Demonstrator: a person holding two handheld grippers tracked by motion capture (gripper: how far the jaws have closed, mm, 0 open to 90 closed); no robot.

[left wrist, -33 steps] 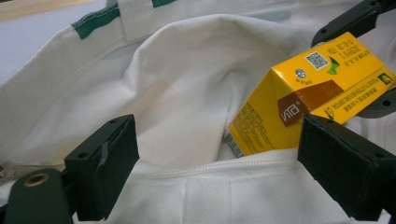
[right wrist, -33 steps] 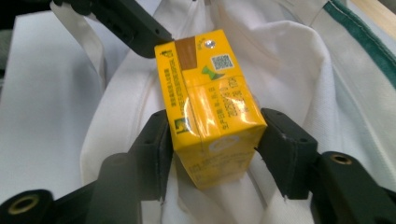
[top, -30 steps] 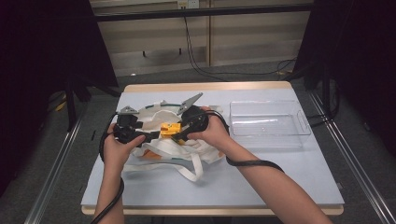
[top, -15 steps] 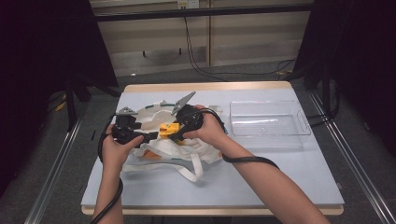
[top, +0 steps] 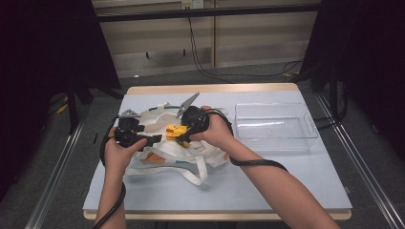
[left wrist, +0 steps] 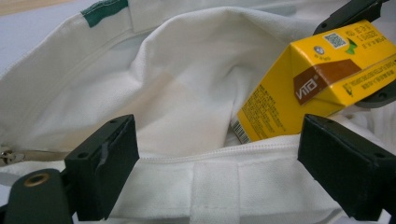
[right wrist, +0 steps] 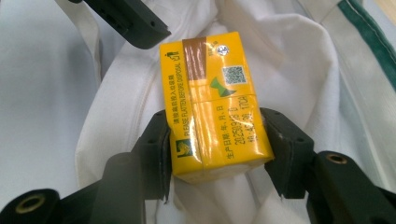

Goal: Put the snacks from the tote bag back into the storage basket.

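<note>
A yellow drink carton (right wrist: 212,107) is clamped at its lower half between the jaws of my right gripper (right wrist: 215,144), shut on it. In the high view the carton (top: 175,131) hangs over the mouth of a white tote bag (top: 167,152) with green trim, lying crumpled at the table's left. My left gripper (left wrist: 219,177) is open, jaws wide apart, with the bag's hemmed rim (left wrist: 210,161) running between them. The carton (left wrist: 317,79) tilts into the bag's opening just beyond that rim. In the high view the left gripper (top: 154,139) sits at the bag's left edge, facing the right gripper (top: 180,136).
A clear plastic tray (top: 277,104) stands at the table's right, apart from the bag. The bag's straps (top: 198,169) trail toward the front of the pale blue table (top: 286,186). Cables hang from both grippers.
The right gripper with the carton has shifted slightly left toward the bag's mouth. The left gripper has hardly moved.
</note>
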